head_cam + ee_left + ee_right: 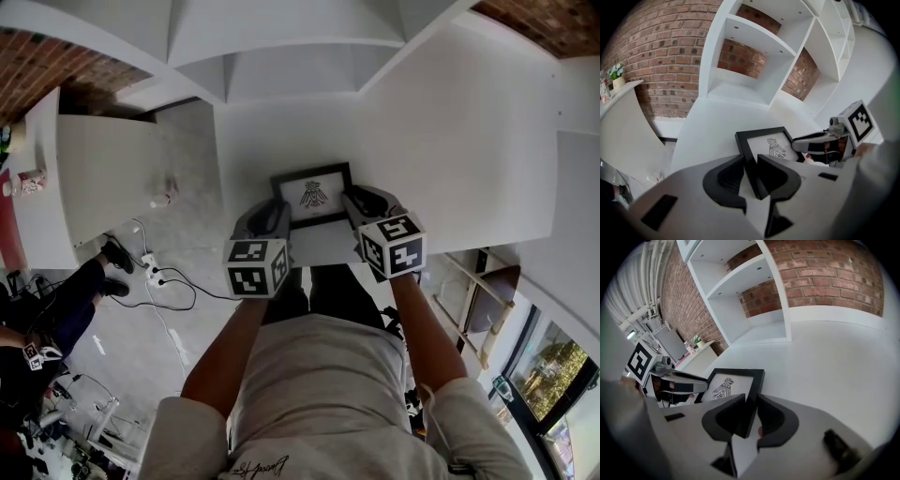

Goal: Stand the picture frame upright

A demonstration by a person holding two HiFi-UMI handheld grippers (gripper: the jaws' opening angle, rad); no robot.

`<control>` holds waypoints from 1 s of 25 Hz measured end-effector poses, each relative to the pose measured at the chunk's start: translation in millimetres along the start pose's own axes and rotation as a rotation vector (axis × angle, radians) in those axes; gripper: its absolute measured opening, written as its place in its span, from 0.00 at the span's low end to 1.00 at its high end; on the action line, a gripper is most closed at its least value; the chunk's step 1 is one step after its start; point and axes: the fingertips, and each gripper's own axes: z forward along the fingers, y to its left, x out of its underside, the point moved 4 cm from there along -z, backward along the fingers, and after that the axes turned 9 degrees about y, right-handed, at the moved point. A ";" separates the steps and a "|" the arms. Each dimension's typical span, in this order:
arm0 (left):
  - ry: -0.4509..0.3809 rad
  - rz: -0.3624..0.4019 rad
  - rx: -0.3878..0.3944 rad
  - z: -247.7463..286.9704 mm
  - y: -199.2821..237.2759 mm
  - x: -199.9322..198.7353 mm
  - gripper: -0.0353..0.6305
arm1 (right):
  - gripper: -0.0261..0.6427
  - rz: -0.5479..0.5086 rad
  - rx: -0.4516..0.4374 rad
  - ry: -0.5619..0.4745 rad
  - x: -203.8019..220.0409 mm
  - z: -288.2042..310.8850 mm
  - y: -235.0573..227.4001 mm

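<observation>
Looking at a black rectangular picture frame (312, 194) with a bird drawing in it, down on a white tabletop (450, 141), print side up, sitting right between the two tools. Got the left gripper (751, 161) pinched narrow onto the frame's left side bar, pads against both faces. Same deal with the right gripper (751, 399), nipped onto the opposite side bar. Can't tell if lying flat or tipped a bit. Out beyond the jaws, open white shelving (754, 51) against red brick
</observation>
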 end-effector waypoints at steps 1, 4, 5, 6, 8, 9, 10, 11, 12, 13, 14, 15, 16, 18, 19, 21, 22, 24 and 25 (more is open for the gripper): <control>-0.004 0.007 -0.003 -1.0 -0.7 -1.3 0.20 | 0.18 0.000 0.003 -0.004 -0.8 -1.2 0.0; -0.028 0.022 -0.007 -4.1 -4.8 -6.1 0.20 | 0.18 0.002 0.014 -0.026 -3.8 -6.9 -1.3; -0.037 0.026 -0.006 -5.1 -6.5 -8.0 0.20 | 0.18 0.002 0.018 -0.034 -4.7 -9.3 -2.1; -0.044 0.030 -0.005 -6.0 -8.0 -9.8 0.20 | 0.18 0.001 0.021 -0.041 -5.6 -11.4 -2.9; -0.058 0.041 -0.005 -7.5 -10.1 -13.4 0.20 | 0.18 0.000 0.026 -0.052 -7.5 -14.7 -3.9; -0.064 0.048 -0.006 -8.2 -11.1 -15.2 0.20 | 0.18 0.001 0.028 -0.058 -8.4 -16.2 -4.4; -0.070 0.056 -0.008 -8.8 -12.2 -17.0 0.20 | 0.18 0.003 0.031 -0.064 -9.3 -17.9 -4.9; -0.077 0.066 -0.010 -9.5 -13.7 -19.1 0.20 | 0.18 0.005 0.034 -0.071 -10.2 -19.9 -5.5; -0.083 0.075 -0.011 -10.1 -15.4 -21.5 0.20 | 0.18 0.008 0.038 -0.078 -11.0 -21.9 -6.5; -0.090 0.086 -0.011 -10.6 -17.3 -24.1 0.20 | 0.18 0.010 0.041 -0.086 -12.0 -24.1 -7.7; -0.098 0.097 -0.011 -11.1 -19.5 -26.9 0.20 | 0.18 0.012 0.044 -0.093 -13.1 -26.2 -9.3; -0.105 0.108 -0.011 -11.5 -21.7 -30.1 0.20 | 0.18 0.012 0.048 -0.100 -14.8 -28.3 -11.2; -0.113 0.118 -0.011 -11.8 -23.8 -33.4 0.20 | 0.18 0.011 0.051 -0.108 -16.9 -30.3 -13.3; -0.127 0.133 -0.008 -12.0 -27.5 -40.7 0.20 | 0.18 0.010 0.061 -0.126 -21.0 -33.8 -18.1; -0.134 0.139 -0.003 -11.8 -29.2 -44.5 0.20 | 0.18 0.010 0.066 -0.138 -22.6 -35.2 -20.7; -0.146 0.150 0.008 -11.2 -31.9 -52.3 0.20 | 0.18 0.014 0.075 -0.159 -26.1 -38.5 -25.3; -0.152 0.159 0.010 -11.0 -33.1 -56.5 0.20 | 0.18 0.016 0.079 -0.168 -28.5 -40.0 -27.3; -0.165 0.185 0.006 -11.0 -35.9 -65.9 0.20 | 0.18 0.020 0.086 -0.187 -33.9 -42.8 -31.3; -0.175 0.197 0.003 -11.2 -37.5 -71.0 0.20 | 0.18 0.021 0.091 -0.198 -36.8 -44.2 -33.5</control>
